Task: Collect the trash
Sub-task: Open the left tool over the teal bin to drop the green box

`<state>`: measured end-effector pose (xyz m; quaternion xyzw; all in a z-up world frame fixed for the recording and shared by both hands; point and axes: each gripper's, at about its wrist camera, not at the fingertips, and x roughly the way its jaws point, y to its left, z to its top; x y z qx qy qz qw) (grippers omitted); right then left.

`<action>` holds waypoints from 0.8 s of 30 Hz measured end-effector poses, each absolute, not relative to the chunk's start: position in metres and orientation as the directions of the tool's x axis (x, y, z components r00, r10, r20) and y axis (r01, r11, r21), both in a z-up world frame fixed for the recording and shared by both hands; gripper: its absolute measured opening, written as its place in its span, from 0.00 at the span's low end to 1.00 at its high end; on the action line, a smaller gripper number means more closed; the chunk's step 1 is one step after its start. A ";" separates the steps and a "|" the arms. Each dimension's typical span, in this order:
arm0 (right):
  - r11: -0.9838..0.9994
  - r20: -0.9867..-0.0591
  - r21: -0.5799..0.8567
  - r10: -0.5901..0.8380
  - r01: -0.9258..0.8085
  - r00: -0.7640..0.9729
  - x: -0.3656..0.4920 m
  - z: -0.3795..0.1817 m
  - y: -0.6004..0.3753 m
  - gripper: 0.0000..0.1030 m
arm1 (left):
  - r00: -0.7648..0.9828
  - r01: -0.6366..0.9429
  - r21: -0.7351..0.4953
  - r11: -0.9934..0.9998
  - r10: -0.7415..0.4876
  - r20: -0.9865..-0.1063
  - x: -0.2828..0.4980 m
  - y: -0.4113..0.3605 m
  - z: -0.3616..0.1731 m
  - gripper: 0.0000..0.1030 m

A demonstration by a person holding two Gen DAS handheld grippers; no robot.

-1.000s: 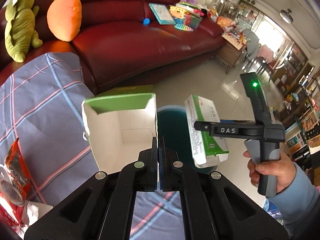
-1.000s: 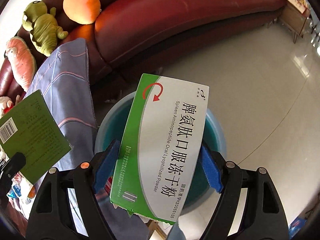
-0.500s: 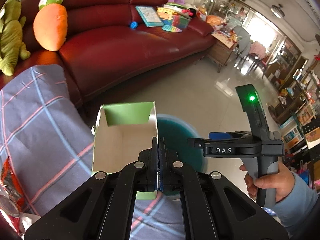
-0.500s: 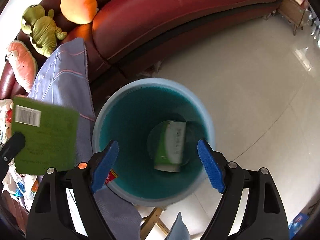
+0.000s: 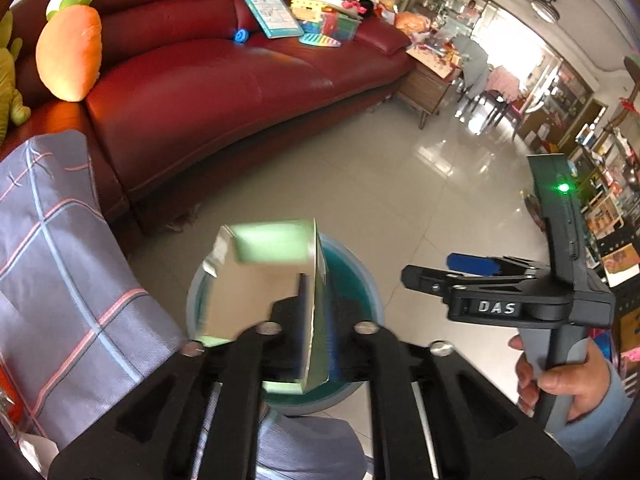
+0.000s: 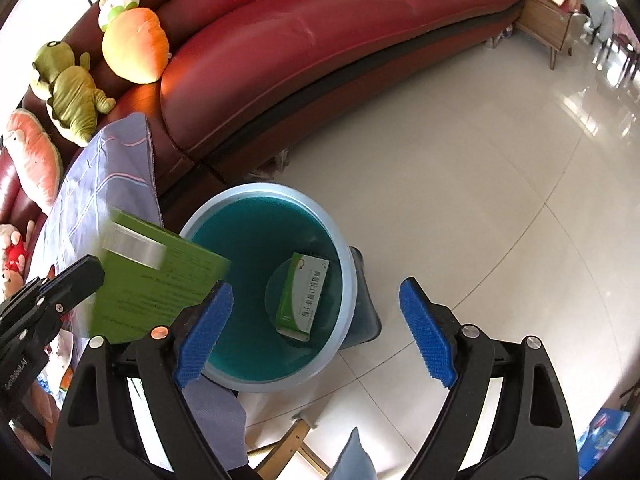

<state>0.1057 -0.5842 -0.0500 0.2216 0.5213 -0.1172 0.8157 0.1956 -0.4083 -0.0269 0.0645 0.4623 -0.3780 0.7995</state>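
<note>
While green carton (image 5: 276, 276) (blurred) overhangs bin (image 6: 340, 240).

Background only. Dark red leather sofa (image 6: 320, 60) curves along the far side of a pale glossy tiled floor (image 6: 460, 184). On its left end: carrot plush (image 6: 134, 46) topped by a small bunny, green plush (image 6: 70, 94) beside it, pink plush (image 6: 34, 156) further left. Books and bright toys (image 5: 316, 20) piled at the sofa's right end. Checked grey-blue cloth (image 5: 60, 260) at left. Wooden side table (image 5: 430, 84) past the sofa.
</note>
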 end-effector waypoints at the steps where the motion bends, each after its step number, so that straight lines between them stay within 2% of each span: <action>1: 0.872 -0.902 0.238 0.036 0.427 0.429 0.105 -0.049 -0.585 0.79 | 0.301 0.657 -0.234 0.717 -0.534 -0.790 0.195 -0.406 -0.027 0.46; 2: 0.873 -0.903 0.233 0.031 0.428 0.429 0.104 -0.048 -0.585 0.80 | 0.321 0.643 -0.222 0.733 -0.521 -0.791 0.195 -0.403 -0.027 0.71; 5: 0.874 -0.904 0.230 0.028 0.429 0.428 0.103 -0.047 -0.584 0.80 | 0.376 0.621 -0.199 0.758 -0.511 -0.773 0.192 -0.388 -0.023 0.83; 10: 0.881 -0.910 0.214 0.022 0.422 0.415 0.106 -0.046 -0.576 0.80 | 0.379 0.590 -0.194 0.784 -0.481 -0.791 0.192 -0.370 -0.024 0.88; 12: 0.885 -0.913 0.201 0.015 0.419 0.408 0.108 -0.045 -0.572 0.85 | 0.379 0.578 -0.202 0.791 -0.479 -0.792 0.189 -0.360 -0.025 0.89; 24: 0.927 -0.918 0.158 0.010 0.341 0.396 0.109 -0.031 -0.525 0.85 | 0.395 0.504 -0.214 0.837 -0.443 -0.805 0.176 -0.298 -0.027 0.93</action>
